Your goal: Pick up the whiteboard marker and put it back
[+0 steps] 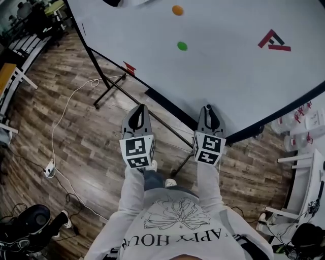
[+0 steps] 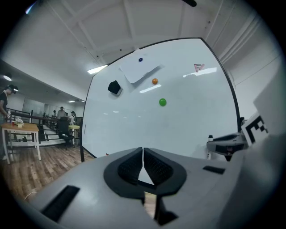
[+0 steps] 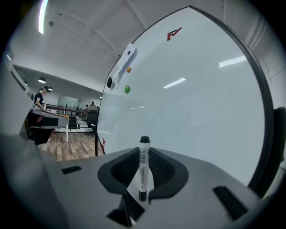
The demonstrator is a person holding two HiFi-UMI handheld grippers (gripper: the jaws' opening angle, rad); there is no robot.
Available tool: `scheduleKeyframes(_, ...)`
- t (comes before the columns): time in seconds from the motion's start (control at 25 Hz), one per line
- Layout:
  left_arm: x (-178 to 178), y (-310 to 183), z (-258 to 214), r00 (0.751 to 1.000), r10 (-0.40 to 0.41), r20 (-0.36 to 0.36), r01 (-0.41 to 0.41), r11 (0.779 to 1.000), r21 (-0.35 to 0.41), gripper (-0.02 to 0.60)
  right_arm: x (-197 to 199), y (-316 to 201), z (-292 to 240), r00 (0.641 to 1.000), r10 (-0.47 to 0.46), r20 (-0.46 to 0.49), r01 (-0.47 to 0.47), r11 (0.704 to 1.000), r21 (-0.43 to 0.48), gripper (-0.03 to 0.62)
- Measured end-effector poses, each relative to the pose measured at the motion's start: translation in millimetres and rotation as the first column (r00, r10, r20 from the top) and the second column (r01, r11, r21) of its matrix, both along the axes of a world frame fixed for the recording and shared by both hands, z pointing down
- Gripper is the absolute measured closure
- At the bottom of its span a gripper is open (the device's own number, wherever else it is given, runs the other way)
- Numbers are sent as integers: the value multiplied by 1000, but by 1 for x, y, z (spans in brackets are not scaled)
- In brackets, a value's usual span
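A white whiteboard marker (image 3: 143,167) with a black cap stands upright between the pads of my right gripper (image 3: 143,156), which is shut on it. In the left gripper view the same marker (image 2: 209,150) shows at the tip of the right gripper (image 2: 225,144). My left gripper (image 2: 143,154) is shut, its pads touching with nothing between them. In the head view both the left gripper (image 1: 138,110) and the right gripper (image 1: 209,109) are held side by side, pointing at the lower edge of the big whiteboard (image 1: 228,71).
On the board are an orange magnet (image 1: 177,9), a green magnet (image 1: 182,46), a red logo (image 1: 274,40), a black eraser (image 2: 114,87) and a paper sheet (image 2: 138,69). The board's stand and cables (image 1: 66,111) cross the wood floor. White furniture (image 1: 304,167) stands right; desks and people are far left.
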State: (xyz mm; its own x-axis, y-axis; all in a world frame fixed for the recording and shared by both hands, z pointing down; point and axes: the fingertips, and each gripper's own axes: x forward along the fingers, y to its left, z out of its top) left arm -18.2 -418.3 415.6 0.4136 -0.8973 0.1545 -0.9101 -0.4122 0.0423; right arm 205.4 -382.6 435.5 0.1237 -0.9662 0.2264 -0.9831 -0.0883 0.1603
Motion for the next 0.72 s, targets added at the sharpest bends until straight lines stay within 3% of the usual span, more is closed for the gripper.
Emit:
scheduleKeyframes(0.36, -21, -16, 5, 1000, -28, 5, 28, 1000, -12, 572, -29, -34, 33, 992, -94, -79, 85, 991, -103, 531)
scheduleKeyframes(0.72, -36, -28, 20, 999, -41, 9, 42, 998, -45, 572, -48, -59, 87, 965, -193, -176, 140, 952, -273, 531)
